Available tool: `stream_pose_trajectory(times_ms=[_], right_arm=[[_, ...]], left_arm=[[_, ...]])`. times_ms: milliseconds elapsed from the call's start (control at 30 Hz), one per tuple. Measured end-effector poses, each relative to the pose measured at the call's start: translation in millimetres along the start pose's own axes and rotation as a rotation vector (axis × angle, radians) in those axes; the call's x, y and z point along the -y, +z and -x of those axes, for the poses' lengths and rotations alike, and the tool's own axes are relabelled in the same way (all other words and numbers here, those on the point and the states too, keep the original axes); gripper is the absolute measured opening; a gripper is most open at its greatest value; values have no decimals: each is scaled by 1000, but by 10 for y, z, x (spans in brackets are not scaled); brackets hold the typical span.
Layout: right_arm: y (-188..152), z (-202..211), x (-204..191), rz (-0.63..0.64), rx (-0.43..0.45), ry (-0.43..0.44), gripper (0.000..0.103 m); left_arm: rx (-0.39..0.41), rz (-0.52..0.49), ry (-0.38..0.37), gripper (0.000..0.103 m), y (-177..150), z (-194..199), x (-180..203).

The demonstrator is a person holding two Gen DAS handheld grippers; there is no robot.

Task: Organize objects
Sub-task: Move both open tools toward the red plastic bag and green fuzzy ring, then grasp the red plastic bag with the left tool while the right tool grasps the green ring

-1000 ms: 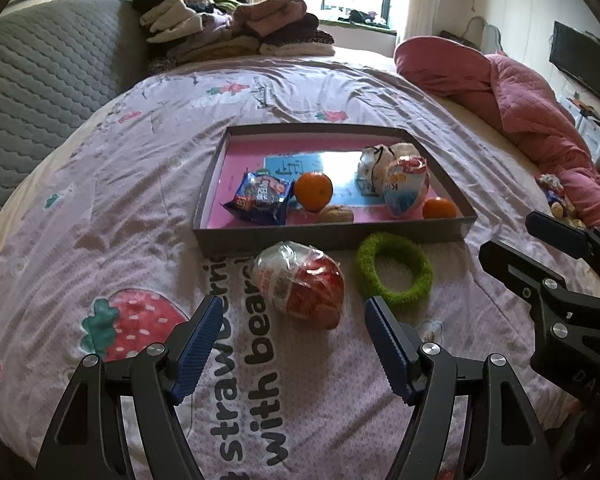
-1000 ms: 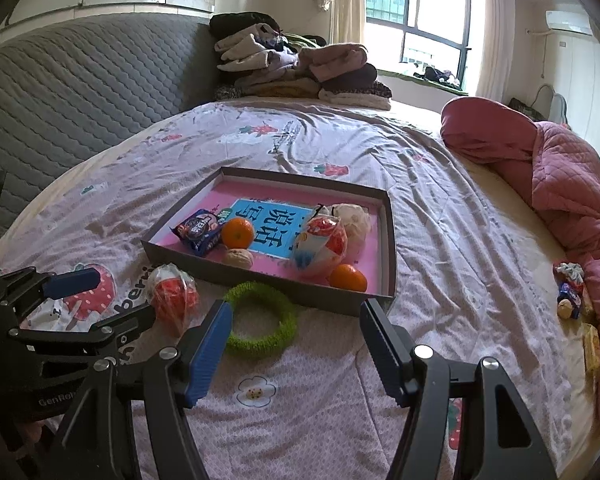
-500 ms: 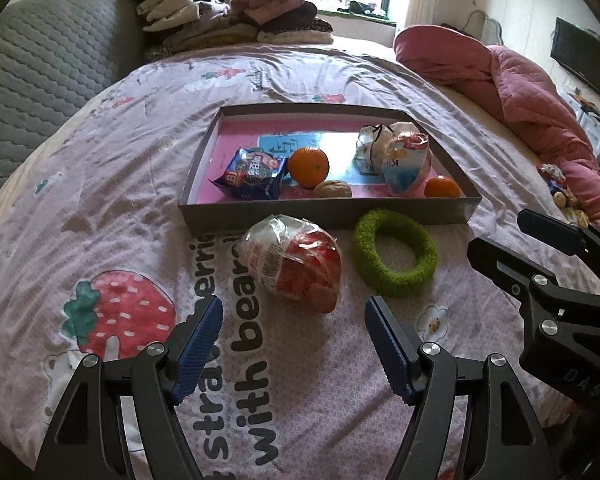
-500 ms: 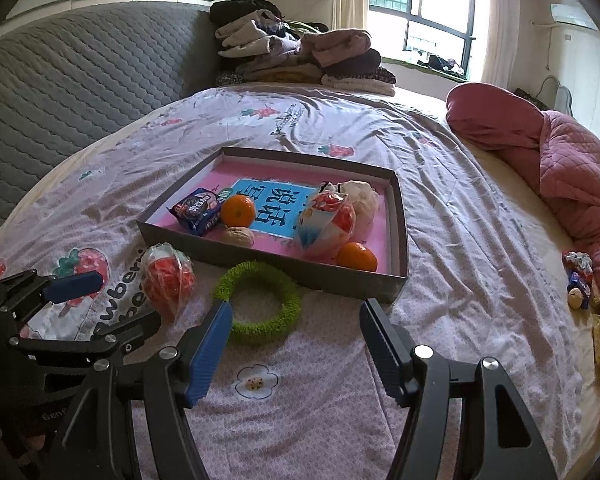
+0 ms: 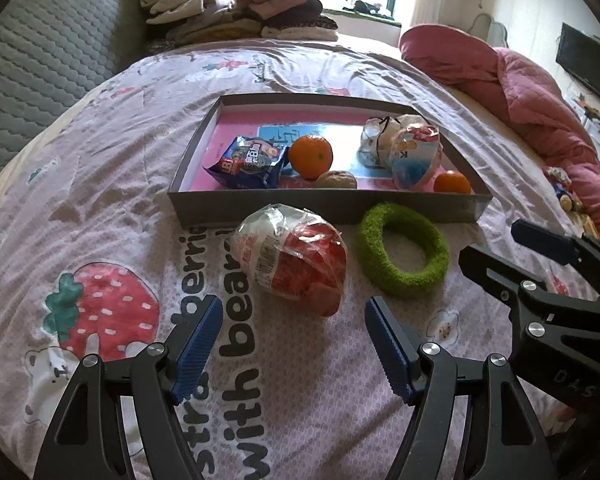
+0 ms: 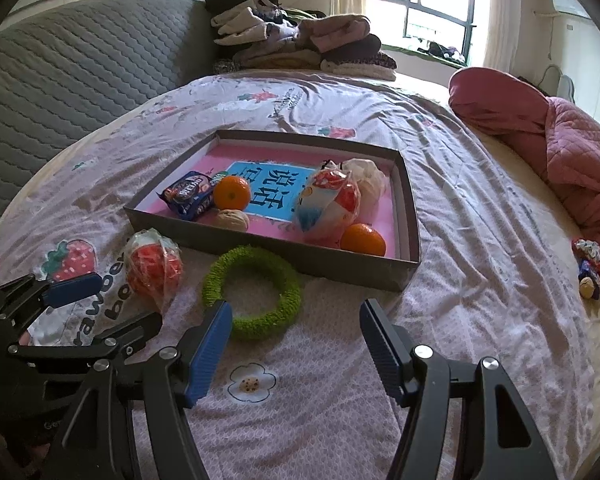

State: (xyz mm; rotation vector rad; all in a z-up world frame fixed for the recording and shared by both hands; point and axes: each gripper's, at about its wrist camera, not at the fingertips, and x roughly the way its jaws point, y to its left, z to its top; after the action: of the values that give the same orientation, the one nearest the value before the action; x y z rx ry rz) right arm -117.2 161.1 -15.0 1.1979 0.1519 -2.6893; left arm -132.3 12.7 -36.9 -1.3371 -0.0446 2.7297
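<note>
A grey tray point(image 5: 320, 205) point(image 6: 260, 240) with a pink floor lies on the bed. It holds a blue snack pack point(image 5: 250, 162), two oranges point(image 5: 311, 156) point(image 6: 363, 239), a walnut point(image 5: 336, 180) and bagged items point(image 5: 414, 154). A red bagged item point(image 5: 296, 264) point(image 6: 153, 266) and a green fuzzy ring point(image 5: 404, 254) point(image 6: 252, 296) lie on the sheet in front of the tray. My left gripper point(image 5: 294, 344) is open and empty, just short of the red bag. My right gripper point(image 6: 296, 348) is open and empty, near the ring.
Folded clothes point(image 5: 236, 20) are piled at the far end of the bed. A pink quilt point(image 6: 560, 152) lies bunched at the right, with small toys point(image 6: 590, 268) beside it. A grey padded headboard point(image 6: 60, 92) runs along the left.
Both grippers have moved forward, closer to the red bag, the ring and the tray. Both stay open. Nothing on the bed has moved.
</note>
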Motion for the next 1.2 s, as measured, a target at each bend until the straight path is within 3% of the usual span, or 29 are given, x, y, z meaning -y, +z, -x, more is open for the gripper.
stream_pose_trajectory(times_ms=[533,1100,1200], right_arm=[[25,-254,40,-20,-43,1,66],[58,-626,89,-106,-93,5,66],[63,-682,107,-116,-97,8,61]], left_arm=[[2,22,38,75,79,-212,-84],[11,106,96,75,171,-314,-447],[13,110,109,75,200,-349,-475]])
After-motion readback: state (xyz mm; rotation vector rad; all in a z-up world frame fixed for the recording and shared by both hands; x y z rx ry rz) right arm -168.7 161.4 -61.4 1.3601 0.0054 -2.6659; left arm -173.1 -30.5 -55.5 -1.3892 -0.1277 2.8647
